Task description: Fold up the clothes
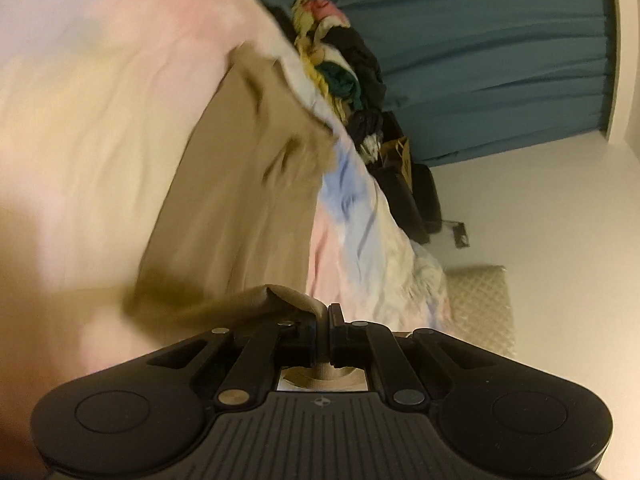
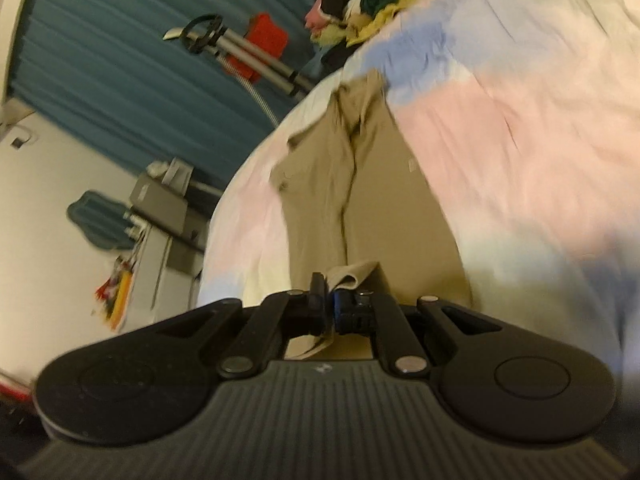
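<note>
Left tool (image 1: pixel 325 312) and right tool (image 2: pixel 329 286) both clamped on khaki trousers (image 1: pixel 248 200).

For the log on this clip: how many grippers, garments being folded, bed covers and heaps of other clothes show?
Grippers: 2, left gripper and right gripper, each shut on the khaki trousers
Khaki trousers: 1
Pastel bed cover: 1
Heap of other clothes: 1
Total: 5

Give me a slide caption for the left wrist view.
Left claw pinches the hem of tan trousers spread across a pastel bedspread.
</note>
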Demonstrator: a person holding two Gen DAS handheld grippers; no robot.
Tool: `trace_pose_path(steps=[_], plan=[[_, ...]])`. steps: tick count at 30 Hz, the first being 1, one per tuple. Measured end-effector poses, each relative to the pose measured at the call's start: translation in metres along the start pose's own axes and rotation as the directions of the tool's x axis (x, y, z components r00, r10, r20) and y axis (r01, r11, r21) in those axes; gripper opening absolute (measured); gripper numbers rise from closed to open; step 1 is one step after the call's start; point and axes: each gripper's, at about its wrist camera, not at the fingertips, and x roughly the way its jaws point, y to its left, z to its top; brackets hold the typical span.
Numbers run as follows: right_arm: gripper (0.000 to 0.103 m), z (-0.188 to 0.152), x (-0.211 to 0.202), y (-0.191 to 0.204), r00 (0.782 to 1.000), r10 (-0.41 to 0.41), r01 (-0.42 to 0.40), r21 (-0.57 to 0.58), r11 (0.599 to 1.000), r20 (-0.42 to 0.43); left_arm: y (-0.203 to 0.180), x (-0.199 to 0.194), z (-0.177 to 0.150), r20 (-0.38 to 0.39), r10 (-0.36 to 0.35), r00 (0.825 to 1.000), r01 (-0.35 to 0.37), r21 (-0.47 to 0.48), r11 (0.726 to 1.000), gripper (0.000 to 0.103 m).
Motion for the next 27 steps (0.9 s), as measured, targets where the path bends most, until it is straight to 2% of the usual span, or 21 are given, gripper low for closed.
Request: trace_pose_path(steps=[5, 8, 13, 18, 20, 21, 22, 23, 24, 25, 26, 27], plan=[[0.007, 0.058, 0.083, -0.003, 0.999, -0.041, 0.041, -0.013, 0.999, 0.034, -0.008, 0.062, 0.060, 0.076, 0.103, 0.992, -0.110, 0.090, 0.990, 0.006], [0.007, 0.078, 0.127, -0.014, 0.998, -0.063, 0.064, -0.014, 0.998, 0.024, 0.003, 0.092, 0.085, 0.112, 0.150, 0.982, -0.161, 0.100, 0.982, 0.006], [0.007, 0.092, 0.189, -0.035, 0.992, -0.121, 0.122, -0.093, 0.988, 0.022, 0.033, 0.133, 0.105, 0.107, 0.204, 0.973, -0.217, 0.139, 0.966, 0.006], [0.009, 0.085, 0.214, -0.051, 0.987, -0.159, 0.158, -0.142, 0.977, 0.006, 0.054, 0.167, 0.112, 0.092, 0.255, 0.963, -0.268, 0.184, 0.946, 0.008], [0.010, 0.082, 0.214, -0.051, 0.987, -0.162, 0.160, -0.159, 0.974, 0.005, 0.053, 0.169, 0.111, 0.090, 0.257, 0.962, -0.271, 0.203, 0.941, 0.017], [0.011, 0.082, 0.212, -0.050, 0.987, -0.162, 0.161, -0.160, 0.974, 0.007, 0.051, 0.166, 0.109, 0.089, 0.253, 0.963, -0.266, 0.211, 0.941, 0.030], [0.018, 0.081, 0.208, -0.048, 0.987, -0.159, 0.159, -0.154, 0.975, 0.011, 0.047, 0.164, 0.106, 0.090, 0.251, 0.964, -0.265, 0.219, 0.939, 0.045], [0.035, 0.080, 0.203, -0.046, 0.988, -0.155, 0.155, -0.146, 0.977, 0.014, 0.043, 0.162, 0.104, 0.092, 0.251, 0.964, -0.266, 0.227, 0.937, 0.052], [0.047, 0.079, 0.198, -0.044, 0.988, -0.151, 0.152, -0.137, 0.979, 0.018, 0.039, 0.158, 0.100, 0.095, 0.251, 0.963, -0.266, 0.236, 0.935, 0.063], [0.071, 0.077, 0.191, -0.042, 0.991, -0.132, 0.135, -0.128, 0.983, 0.025, 0.034, 0.153, 0.095, 0.098, 0.251, 0.963, -0.267, 0.246, 0.932, 0.072], [0.080, 0.073, 0.181, -0.040, 0.993, -0.116, 0.119, -0.117, 0.986, 0.036, 0.030, 0.144, 0.088, 0.098, 0.239, 0.966, -0.256, 0.247, 0.935, 0.074], [0.081, 0.069, 0.172, -0.038, 0.994, -0.101, 0.106, -0.105, 0.989, 0.048, 0.026, 0.133, 0.080, 0.098, 0.223, 0.970, -0.241, 0.246, 0.939, 0.078]])
